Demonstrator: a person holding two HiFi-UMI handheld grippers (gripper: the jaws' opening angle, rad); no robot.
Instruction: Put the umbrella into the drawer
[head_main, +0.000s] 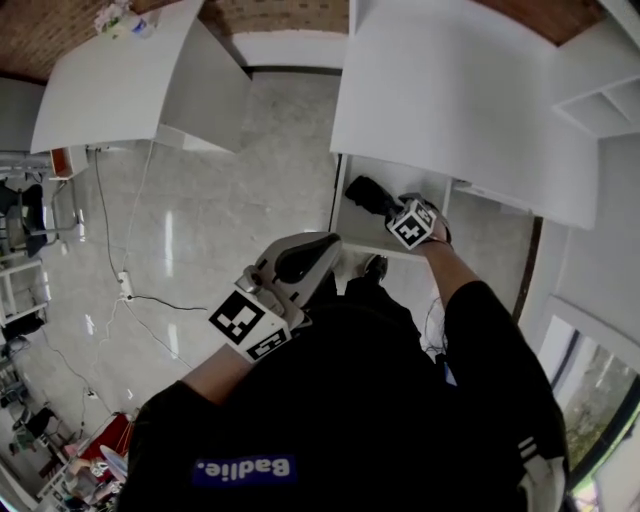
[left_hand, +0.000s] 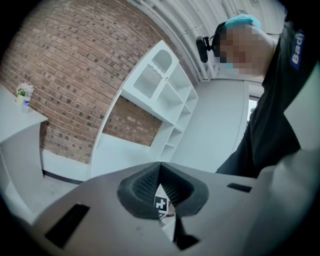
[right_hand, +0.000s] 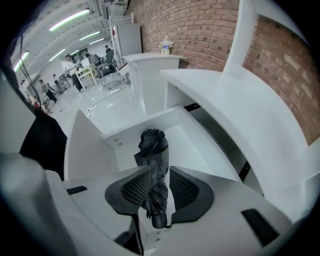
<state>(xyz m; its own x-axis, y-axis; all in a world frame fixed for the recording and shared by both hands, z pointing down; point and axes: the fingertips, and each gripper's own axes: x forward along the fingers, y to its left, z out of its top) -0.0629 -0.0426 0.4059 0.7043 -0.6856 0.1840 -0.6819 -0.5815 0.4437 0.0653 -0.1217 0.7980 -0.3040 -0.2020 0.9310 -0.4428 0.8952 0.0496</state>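
A folded black umbrella (right_hand: 154, 160) hangs nearly upright between the jaws of my right gripper (right_hand: 160, 171), whose pads press on its sides. It is above the open white drawer (right_hand: 192, 145). In the head view the right gripper (head_main: 385, 208) holds the umbrella (head_main: 366, 190) over the drawer (head_main: 420, 185), which is pulled out from under the white desk. My left gripper (head_main: 325, 250) is held in front of my body, left of the drawer and away from it. Its jaws (left_hand: 160, 167) meet at the tips with nothing between them.
The white desk top (head_main: 450, 90) overhangs the back of the drawer. A second white counter (head_main: 110, 90) stands to the left, with cables (head_main: 125, 285) on the glossy floor below it. White shelves (head_main: 600, 100) are at the right. Several people (right_hand: 70, 65) are far off in the room.
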